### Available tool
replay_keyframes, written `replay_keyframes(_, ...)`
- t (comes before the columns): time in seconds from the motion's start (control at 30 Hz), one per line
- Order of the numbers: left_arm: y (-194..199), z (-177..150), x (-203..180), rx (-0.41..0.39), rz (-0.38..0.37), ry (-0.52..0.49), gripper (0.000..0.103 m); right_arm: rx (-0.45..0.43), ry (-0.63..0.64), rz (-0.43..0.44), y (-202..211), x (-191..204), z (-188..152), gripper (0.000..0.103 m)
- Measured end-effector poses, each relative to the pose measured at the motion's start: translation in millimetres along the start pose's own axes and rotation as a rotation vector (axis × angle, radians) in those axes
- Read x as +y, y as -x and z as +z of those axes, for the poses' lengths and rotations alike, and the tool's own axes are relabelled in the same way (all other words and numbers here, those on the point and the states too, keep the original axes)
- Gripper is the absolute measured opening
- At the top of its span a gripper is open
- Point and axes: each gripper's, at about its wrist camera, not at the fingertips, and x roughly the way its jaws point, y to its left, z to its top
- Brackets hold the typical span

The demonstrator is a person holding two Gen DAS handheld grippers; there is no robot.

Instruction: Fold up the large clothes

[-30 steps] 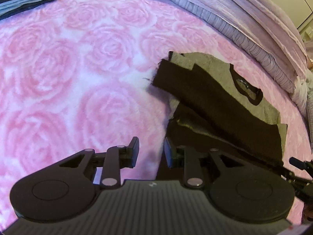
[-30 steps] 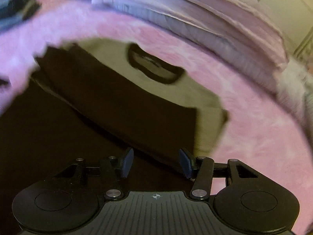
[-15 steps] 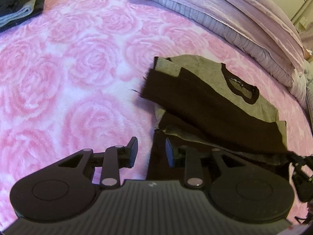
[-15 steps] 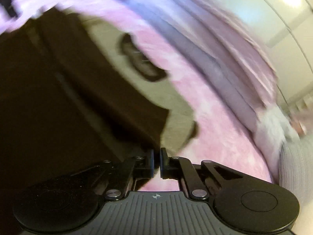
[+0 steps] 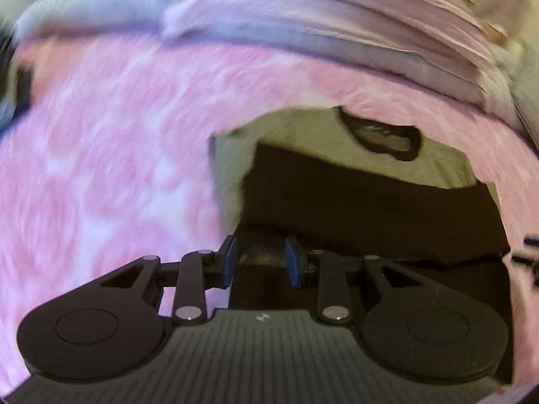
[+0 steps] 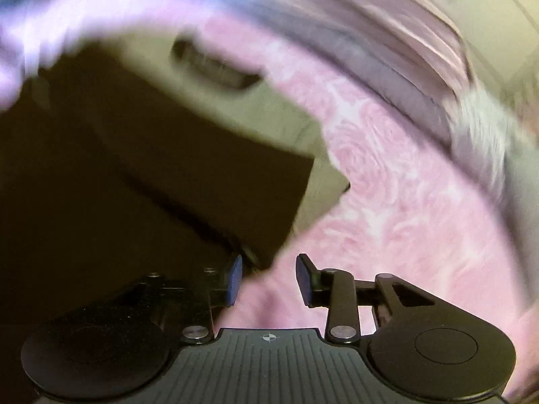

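Observation:
A grey shirt (image 5: 303,131) with black sleeves and a black collar lies partly folded on the pink rose blanket (image 5: 118,155). Its black sleeves are laid across the grey chest. My left gripper (image 5: 258,258) is open just above the shirt's near left edge, dark cloth showing between its blue pads. In the right wrist view the same shirt (image 6: 256,114) fills the left half. My right gripper (image 6: 269,277) is open at the shirt's near right corner, the black sleeve end just off its left pad, nothing held. Both views are motion-blurred.
Folded lilac and grey bedding (image 5: 303,30) is stacked along the far edge of the blanket. The same bedding (image 6: 387,54) runs across the top right of the right wrist view. A dark folded item (image 5: 13,97) shows at the far left edge.
My right gripper was shut half a second ago and now stands open. My left gripper has swung right and forward onto the shirt's near edge, its fingers wider apart. Both cameras are moving fast.

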Motion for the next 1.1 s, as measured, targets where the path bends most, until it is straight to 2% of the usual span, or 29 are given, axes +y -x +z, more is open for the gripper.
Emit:
replay_keyframes(0.07,-8,9,-9,-0.020,-0.017,-0.060,0.026,-0.021,-0.136,0.037,-4,-13,9,0.032)
replay_keyframes(0.2,-37,22,-23,-0.040,-0.027,-0.126,0.026,-0.097,-0.243,0.047,-35,-22,26,0.032)
replay_keyframes(0.23,-47,22,-25,-0.029,-0.009,-0.149,0.026,-0.085,-0.268,0.065,-51,-25,29,0.032)
replay_keyframes(0.3,-74,17,-24,0.043,0.040,-0.179,0.027,0.023,-0.267,0.048,-84,-24,30,0.032)
replay_keyframes(0.37,-75,14,-18,0.025,0.040,-0.173,0.029,-0.003,-0.251,0.034,-79,-22,38,0.032)
replay_keyframes(0.43,-68,17,-15,0.032,0.034,-0.166,0.028,-0.032,-0.255,0.023,-65,-25,44,0.032)
replay_keyframes(0.5,-58,17,-10,0.006,0.009,-0.137,0.027,-0.084,-0.260,0.025,-51,-25,44,0.032)
replay_keyframes(0.57,-57,15,-7,0.028,-0.004,-0.142,0.027,-0.059,-0.264,0.024,-52,-22,41,0.032)
replay_keyframes(0.63,-67,7,-9,0.061,0.023,-0.194,0.031,0.068,-0.243,0.026,-73,-15,30,0.032)
replay_keyframes(0.7,-66,5,-7,0.045,0.013,-0.185,0.031,0.015,-0.228,-0.008,-71,-8,22,0.033)
replay_keyframes(0.73,-63,8,-5,0.045,0.006,-0.171,0.031,0.022,-0.234,-0.015,-67,-7,24,0.033)
replay_keyframes(0.87,-38,7,-2,0.007,-0.034,-0.143,0.028,-0.033,-0.307,0.003,-33,1,20,0.033)
replay_keyframes(0.97,-15,-9,-8,0.005,-0.090,-0.178,0.028,0.009,-0.301,0.012,-13,21,1,0.033)
replay_keyframes(1.1,3,-48,-12,0.090,-0.178,-0.219,0.028,0.087,-0.278,0.013,10,50,-39,0.033)
